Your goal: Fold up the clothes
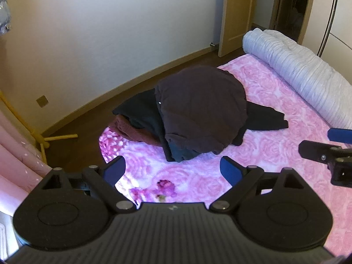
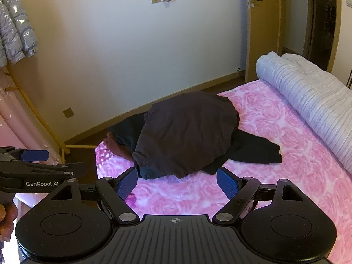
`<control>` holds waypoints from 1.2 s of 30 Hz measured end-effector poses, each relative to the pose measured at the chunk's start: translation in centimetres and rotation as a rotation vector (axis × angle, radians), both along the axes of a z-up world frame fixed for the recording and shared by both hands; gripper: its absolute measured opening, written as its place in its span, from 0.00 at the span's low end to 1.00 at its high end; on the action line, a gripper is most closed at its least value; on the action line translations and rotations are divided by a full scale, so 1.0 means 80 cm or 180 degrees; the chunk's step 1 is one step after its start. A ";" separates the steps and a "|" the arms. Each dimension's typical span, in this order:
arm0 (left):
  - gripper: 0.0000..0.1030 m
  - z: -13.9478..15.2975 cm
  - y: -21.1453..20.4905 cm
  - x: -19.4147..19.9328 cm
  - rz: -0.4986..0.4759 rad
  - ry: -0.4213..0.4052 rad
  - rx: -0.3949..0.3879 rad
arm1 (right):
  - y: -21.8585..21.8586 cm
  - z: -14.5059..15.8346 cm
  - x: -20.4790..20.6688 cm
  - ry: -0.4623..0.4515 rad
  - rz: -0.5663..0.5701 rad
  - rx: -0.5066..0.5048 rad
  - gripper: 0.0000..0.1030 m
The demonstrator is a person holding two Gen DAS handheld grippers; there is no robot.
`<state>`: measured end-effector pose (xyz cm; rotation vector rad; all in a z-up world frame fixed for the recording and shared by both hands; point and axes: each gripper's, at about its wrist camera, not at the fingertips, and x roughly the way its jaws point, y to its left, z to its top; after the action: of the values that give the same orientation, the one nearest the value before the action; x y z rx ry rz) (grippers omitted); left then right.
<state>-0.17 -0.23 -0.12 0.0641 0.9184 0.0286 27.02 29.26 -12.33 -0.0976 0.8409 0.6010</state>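
A heap of dark clothes lies on the pink rose-patterned bed [image 1: 275, 154] [image 2: 286, 154]. A dark brown garment [image 1: 202, 107] [image 2: 187, 132] drapes over the top. Under it are a black garment [image 1: 140, 112] [image 2: 127, 132], a reddish-brown one [image 1: 129, 129] [image 2: 114, 147] at the left, and another black piece [image 1: 266, 116] [image 2: 257, 149] spread to the right. My left gripper [image 1: 173, 169] is open just short of the heap, nothing between its blue pads. My right gripper [image 2: 177, 182] is open too, hovering near the heap's front edge. Each gripper shows at the other view's edge.
A rolled grey-white quilt [image 1: 297, 70] [image 2: 308, 96] lies along the bed's right side. A wooden floor strip [image 1: 99, 110] and a cream wall lie beyond the bed's left edge. A yellow rack [image 1: 44, 138] stands at the left, an open door [image 2: 261, 33] at the back.
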 end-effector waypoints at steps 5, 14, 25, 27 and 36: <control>0.88 -0.005 -0.009 -0.019 0.0048 -0.0130 0.0036 | -0.002 -0.001 -0.002 -0.0016 0.0025 0.0022 0.80; 0.87 -0.006 0.009 -0.034 0.0098 -0.0035 -0.0101 | -0.005 -0.004 -0.004 -0.0015 0.0054 0.0078 0.80; 0.87 -0.007 0.001 -0.052 0.0137 -0.0045 -0.0058 | -0.014 -0.011 -0.014 0.0025 0.0145 0.0083 0.80; 0.87 -0.009 0.000 -0.056 0.0150 -0.0042 -0.0075 | -0.017 -0.012 -0.015 0.0047 0.0139 0.0054 0.80; 0.87 -0.017 -0.013 -0.054 0.0087 -0.0016 -0.0080 | -0.028 -0.010 -0.016 0.0025 0.0117 0.0033 0.80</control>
<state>-4.48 -1.28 -1.48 0.0282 0.9145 0.0426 25.77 27.02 -13.14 -0.1014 0.8450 0.6406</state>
